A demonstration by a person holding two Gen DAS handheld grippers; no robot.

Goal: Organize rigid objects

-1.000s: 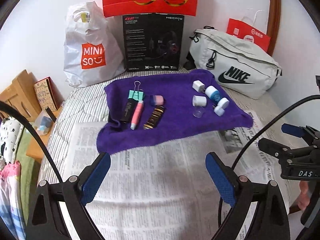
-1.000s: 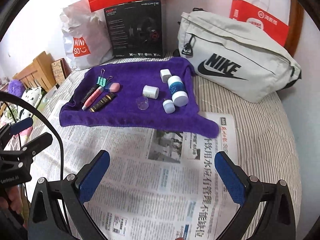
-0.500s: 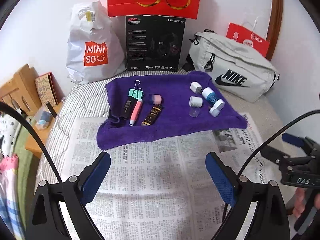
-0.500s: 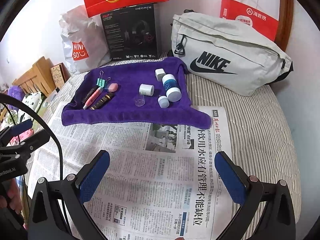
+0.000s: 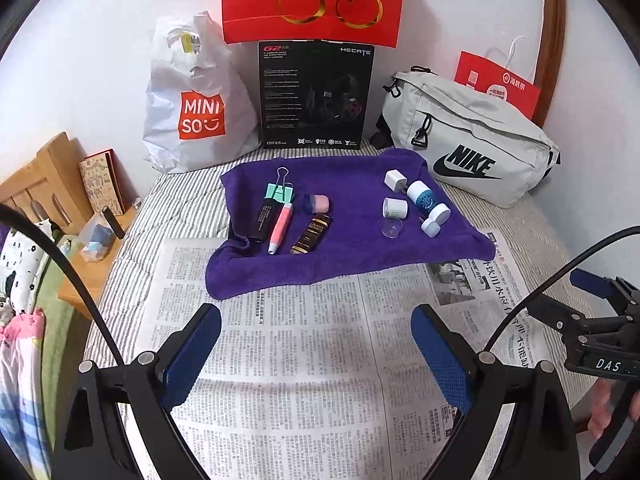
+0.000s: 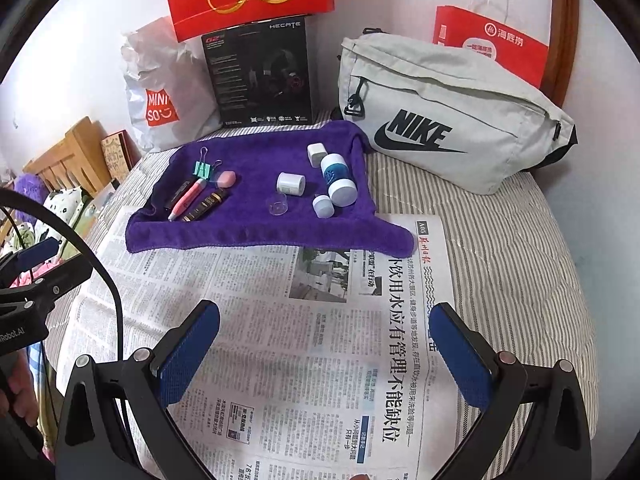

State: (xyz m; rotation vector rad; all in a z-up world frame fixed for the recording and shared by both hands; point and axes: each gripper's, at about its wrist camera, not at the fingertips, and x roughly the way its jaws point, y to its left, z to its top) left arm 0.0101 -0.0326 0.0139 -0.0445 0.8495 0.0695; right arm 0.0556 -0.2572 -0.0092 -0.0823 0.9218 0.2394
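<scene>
A purple towel [image 5: 352,256] [image 6: 256,232] lies on the bed. Its left part holds a green binder clip [image 5: 280,190], a black tube [image 5: 266,218], a pink pen [image 5: 280,228], a pink eraser-like piece [image 5: 318,203] and a brown bottle [image 5: 312,233]. Its right part holds a white cube [image 5: 394,180], a blue-white bottle [image 5: 426,200], a white jar [image 5: 395,208], a clear cap [image 5: 391,229] and a small white cap [image 5: 431,227]. My left gripper [image 5: 316,344] and right gripper [image 6: 324,344] are open and empty above the newspaper, well short of the towel.
A newspaper [image 5: 304,360] [image 6: 304,340] covers the striped bed. At the wall stand a white Miniso bag [image 5: 192,100], a black box [image 5: 316,94], a red gift bag [image 5: 312,0] and a grey Nike bag [image 5: 468,136] [image 6: 444,116]. A wooden shelf [image 5: 44,184] is left.
Both grippers have drawn back and up from the towel, so the objects look smaller and farther. Both stay open. Nothing on the towel has moved.
</scene>
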